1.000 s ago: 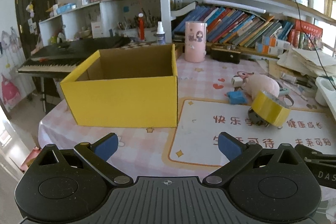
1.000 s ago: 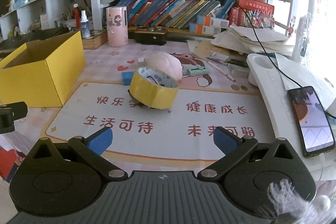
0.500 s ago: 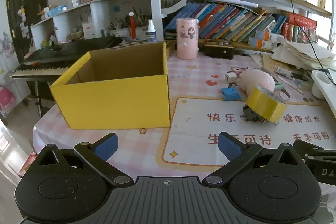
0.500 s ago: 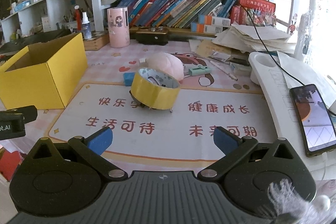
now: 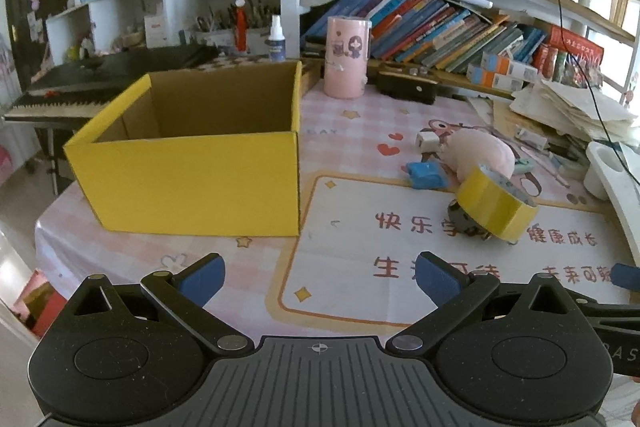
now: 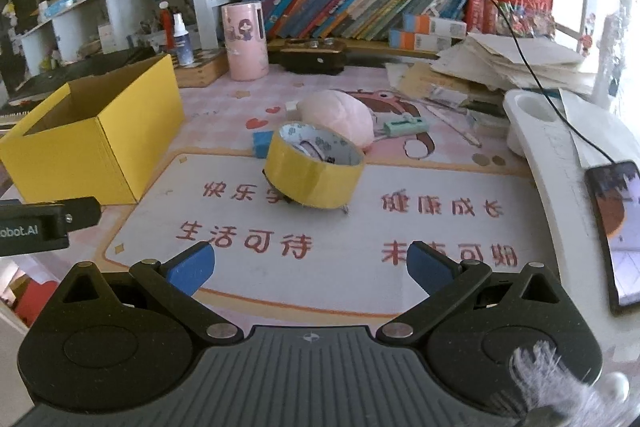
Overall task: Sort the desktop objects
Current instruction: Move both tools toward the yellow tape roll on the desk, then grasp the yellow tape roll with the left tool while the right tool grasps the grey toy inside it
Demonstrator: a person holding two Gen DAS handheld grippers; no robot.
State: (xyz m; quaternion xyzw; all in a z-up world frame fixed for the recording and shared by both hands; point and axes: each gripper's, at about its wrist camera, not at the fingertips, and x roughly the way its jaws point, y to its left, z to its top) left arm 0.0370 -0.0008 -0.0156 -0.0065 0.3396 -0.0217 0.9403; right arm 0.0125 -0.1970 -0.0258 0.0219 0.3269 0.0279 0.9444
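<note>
A yellow tape roll (image 6: pixel 314 173) lies tilted on a dark small object on the white desk mat (image 6: pixel 360 243), also in the left wrist view (image 5: pixel 496 205). Behind it lie a pink plush (image 6: pixel 338 115), a blue eraser (image 5: pixel 426 175) and a white cube (image 5: pixel 426 141). An open yellow box (image 5: pixel 192 179) stands on the left; what shows of its inside is bare. My left gripper (image 5: pixel 320 277) is open and empty, in front of the box's right corner. My right gripper (image 6: pixel 310 269) is open and empty, short of the tape roll.
A pink cylinder (image 5: pixel 346 57) and a black case (image 5: pixel 408 89) stand at the back by the bookshelf. A stack of papers (image 6: pixel 508 67), a white stand (image 6: pixel 536 123) and a phone (image 6: pixel 616 227) are on the right. A keyboard (image 5: pixel 80 95) is behind the box.
Both grippers have drifted slightly; the left view shifted so the box and the tape roll sit further left. Both stay open. No object has moved.
</note>
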